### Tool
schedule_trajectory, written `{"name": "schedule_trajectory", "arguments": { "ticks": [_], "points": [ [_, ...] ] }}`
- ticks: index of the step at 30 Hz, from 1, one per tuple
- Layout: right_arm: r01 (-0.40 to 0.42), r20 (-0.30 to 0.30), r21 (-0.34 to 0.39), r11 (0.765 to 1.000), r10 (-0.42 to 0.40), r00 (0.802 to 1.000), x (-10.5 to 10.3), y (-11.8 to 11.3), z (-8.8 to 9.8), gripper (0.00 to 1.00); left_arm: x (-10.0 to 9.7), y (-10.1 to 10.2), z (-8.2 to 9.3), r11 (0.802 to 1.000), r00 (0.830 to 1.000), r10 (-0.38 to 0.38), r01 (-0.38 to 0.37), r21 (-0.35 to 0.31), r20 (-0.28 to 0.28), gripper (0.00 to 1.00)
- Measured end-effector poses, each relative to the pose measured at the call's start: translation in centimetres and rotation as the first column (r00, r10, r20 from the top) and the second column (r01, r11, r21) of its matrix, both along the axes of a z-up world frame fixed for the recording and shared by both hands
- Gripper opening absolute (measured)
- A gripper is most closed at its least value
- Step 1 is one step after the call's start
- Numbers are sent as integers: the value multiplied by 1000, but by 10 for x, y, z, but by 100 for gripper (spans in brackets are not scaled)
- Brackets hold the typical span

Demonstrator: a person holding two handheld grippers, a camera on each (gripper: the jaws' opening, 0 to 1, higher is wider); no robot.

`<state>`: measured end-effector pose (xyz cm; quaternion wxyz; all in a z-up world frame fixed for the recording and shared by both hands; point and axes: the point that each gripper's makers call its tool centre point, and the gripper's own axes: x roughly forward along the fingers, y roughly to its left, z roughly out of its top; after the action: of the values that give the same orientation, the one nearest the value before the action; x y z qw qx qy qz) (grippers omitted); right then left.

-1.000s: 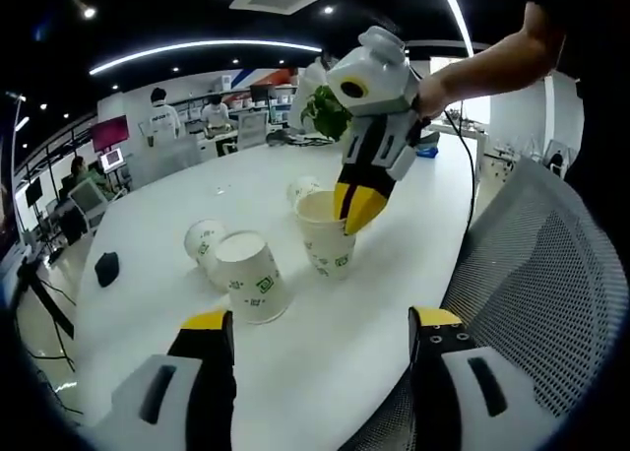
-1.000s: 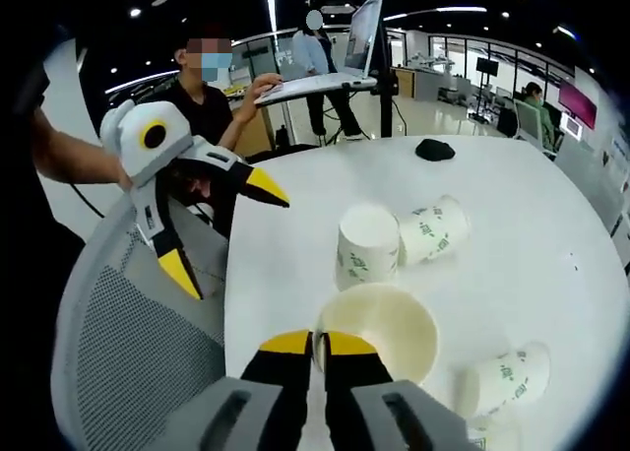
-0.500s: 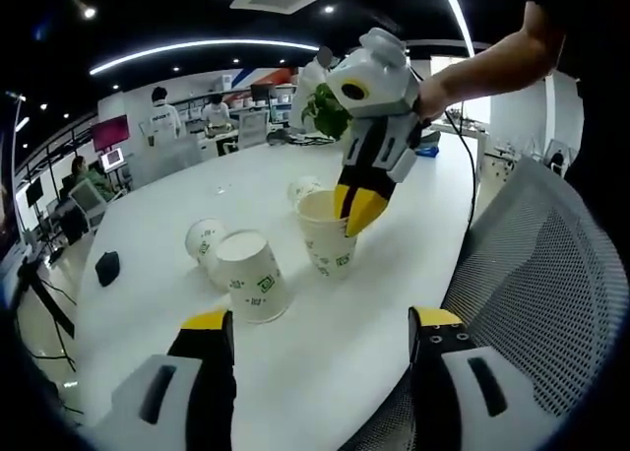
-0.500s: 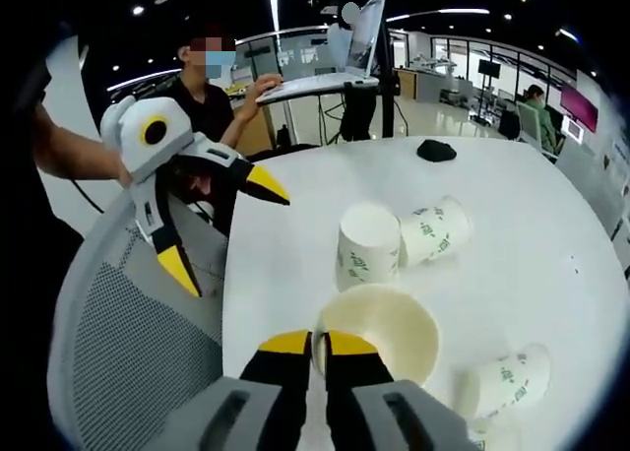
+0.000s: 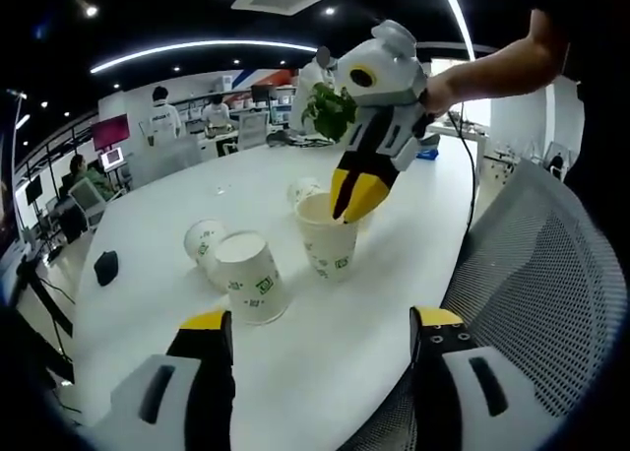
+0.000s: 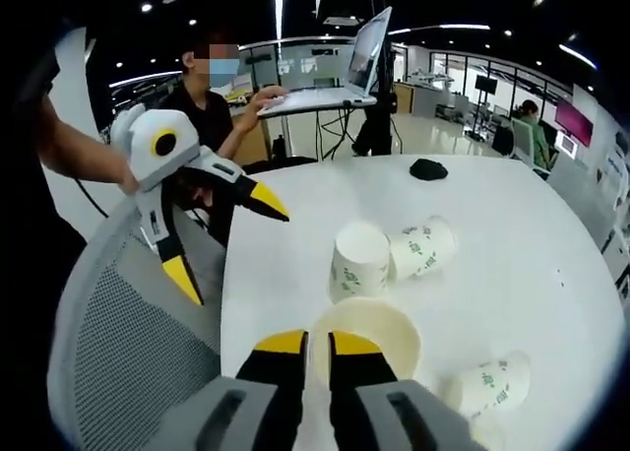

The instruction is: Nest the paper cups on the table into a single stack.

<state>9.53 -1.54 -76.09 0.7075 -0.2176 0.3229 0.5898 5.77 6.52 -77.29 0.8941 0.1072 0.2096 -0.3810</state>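
Note:
An upright paper cup [image 5: 330, 242] stands mid-table, and my right gripper [image 5: 350, 203] is shut on its near rim from above. In the right gripper view the same cup [image 6: 379, 335] sits just beyond my shut right gripper [image 6: 317, 345]. An upside-down cup [image 5: 253, 276] [image 6: 356, 261] is beside it, with a cup lying on its side [image 5: 202, 242] [image 6: 423, 249] touching it. Another cup [image 5: 303, 188] [image 6: 487, 384] lies on its side further off. My left gripper [image 5: 320, 328] [image 6: 236, 254] is open and holds nothing, hovering at the table's near edge.
The white round table [image 5: 197, 195] has a black mouse-like thing [image 5: 106, 267] [image 6: 428, 168] near its far side. A grey mesh chair back [image 5: 532, 274] [image 6: 128, 343] stands against the table's edge by my left gripper. A person works at a laptop [image 6: 335, 67] behind.
My right gripper has tipped and risen a little while staying shut on the cup's rim; the cup stays about where it was. The left gripper has not moved.

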Motion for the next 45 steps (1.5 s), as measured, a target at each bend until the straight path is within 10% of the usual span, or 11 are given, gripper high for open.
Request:
{"name": "schedule_trajectory", "arguments": {
  "ticks": [24,37,45],
  "points": [
    [230,80,140,963,-242,967,-3,-50,19,30,-3,-5,1,1000,1000,-20,20,-22,-17,74],
    [458,62,230,859,-483,874,-5,-96,7,62,-1,-7,8,998,1000,-12,11,-63,-16,79],
    [503,74,227,834,-530,845,-15,-113,-4,78,4,-3,12,995,1000,21,-22,-95,-19,81]
  ]
}}
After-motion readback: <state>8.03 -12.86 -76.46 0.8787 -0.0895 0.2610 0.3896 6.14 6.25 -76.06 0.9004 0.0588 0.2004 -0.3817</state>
